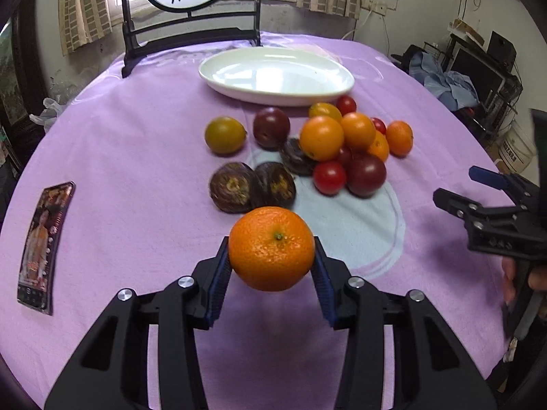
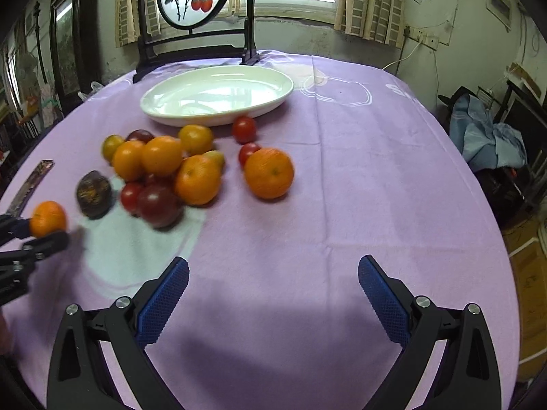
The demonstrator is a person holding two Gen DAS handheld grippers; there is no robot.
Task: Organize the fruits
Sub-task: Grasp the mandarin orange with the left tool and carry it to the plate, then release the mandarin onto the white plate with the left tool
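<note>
My left gripper (image 1: 271,263) is shut on an orange (image 1: 271,247) and holds it above the purple cloth, nearer than the fruit pile. The held orange also shows at the left edge of the right wrist view (image 2: 48,218). The fruit pile (image 1: 328,147) of oranges, red tomatoes, dark plums and brown passion fruits lies in front of an empty white oval plate (image 1: 277,75). My right gripper (image 2: 273,294) is open and empty over bare cloth, nearer than the pile (image 2: 164,171) and plate (image 2: 218,95); it shows at the right in the left wrist view (image 1: 461,188).
A phone (image 1: 44,246) lies flat on the cloth at the left. A dark chair with a round painted back (image 1: 191,10) stands behind the plate. One orange (image 2: 269,172) sits apart to the pile's right. Clutter and blue cloth (image 2: 485,136) sit off the table's right.
</note>
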